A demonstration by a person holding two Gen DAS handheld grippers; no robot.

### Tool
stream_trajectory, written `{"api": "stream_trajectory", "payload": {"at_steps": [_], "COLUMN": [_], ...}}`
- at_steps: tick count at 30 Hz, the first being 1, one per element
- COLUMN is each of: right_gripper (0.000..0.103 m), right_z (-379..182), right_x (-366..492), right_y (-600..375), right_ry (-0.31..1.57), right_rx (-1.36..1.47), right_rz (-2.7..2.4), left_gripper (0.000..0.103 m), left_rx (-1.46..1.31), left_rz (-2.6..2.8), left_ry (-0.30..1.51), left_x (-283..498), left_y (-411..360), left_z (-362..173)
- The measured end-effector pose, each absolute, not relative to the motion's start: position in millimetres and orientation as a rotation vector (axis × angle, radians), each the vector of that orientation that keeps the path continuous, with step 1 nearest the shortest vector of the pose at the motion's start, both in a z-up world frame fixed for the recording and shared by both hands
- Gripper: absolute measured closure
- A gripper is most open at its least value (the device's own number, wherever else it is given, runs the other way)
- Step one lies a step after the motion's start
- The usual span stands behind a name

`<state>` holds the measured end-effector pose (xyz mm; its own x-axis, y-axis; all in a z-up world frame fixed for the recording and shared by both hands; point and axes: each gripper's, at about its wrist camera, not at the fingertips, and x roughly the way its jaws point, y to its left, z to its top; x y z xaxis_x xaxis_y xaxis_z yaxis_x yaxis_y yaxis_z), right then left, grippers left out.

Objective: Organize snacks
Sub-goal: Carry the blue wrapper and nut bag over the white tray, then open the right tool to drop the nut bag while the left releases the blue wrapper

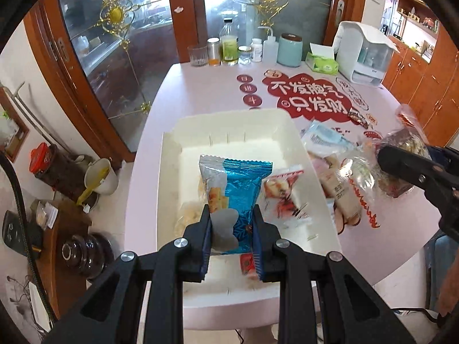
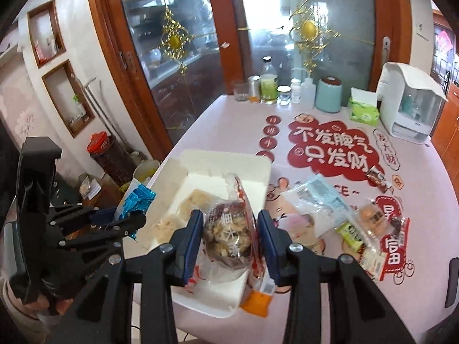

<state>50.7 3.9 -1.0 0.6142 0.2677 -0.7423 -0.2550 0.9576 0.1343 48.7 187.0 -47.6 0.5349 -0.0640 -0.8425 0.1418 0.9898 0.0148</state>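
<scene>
While the left wrist view looks down on the white tray [image 1: 172,154], the left gripper [image 1: 231,226] pinches a blue foil snack packet [image 1: 241,183] over it; loose snacks [image 1: 338,177] lie on the pink table [image 1: 218,86] beside the tray.

From the right wrist view, the right gripper [image 2: 231,235] clamps a clear bag of brown snacks [image 2: 226,229] above the tray's near edge.
</scene>
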Motion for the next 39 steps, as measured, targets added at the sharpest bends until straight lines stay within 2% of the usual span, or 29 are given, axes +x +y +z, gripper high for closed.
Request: {"api": "stream_trajectory", "payload": {"at_steps": [20,28,30,33,34,35,39], "right_gripper": [0.066,0.058,0.057,0.056,0.056,0.056,0.055], "right_z": [-11,-12,-11,-11,-11,-11,-12], "right_x": [57,59,58,57,57,56,56], "right_y": [50,44,43,42,41,41,37], "right_ry": [0.889,0.896,0.892,0.886,0.885,0.883,0.886], "right_rx": [-0.104,-0.098,-0.100,-0.108,-0.110,-0.113,-0.109], "right_rz": [0.281,0.266,0.264,0.262,0.261,0.259,0.253], "left_gripper": [0.080,0.078,0.073,0.053,0.037,0.027,0.024], "left_rx": [0.094,0.100,0.108,0.118,0.119,0.121,0.152], "left_rz": [-0.094,-0.083,-0.079,-0.073,-0.070,-0.064,-0.051], "left_ry": [1.023,1.029,1.033,1.030,1.028,1.023,1.007], "left_x": [57,62,64,66,67,67,67], "left_y": [196,194,191,187,186,185,178], "left_z": [-58,-60,-61,-61,-61,-61,-59]}}
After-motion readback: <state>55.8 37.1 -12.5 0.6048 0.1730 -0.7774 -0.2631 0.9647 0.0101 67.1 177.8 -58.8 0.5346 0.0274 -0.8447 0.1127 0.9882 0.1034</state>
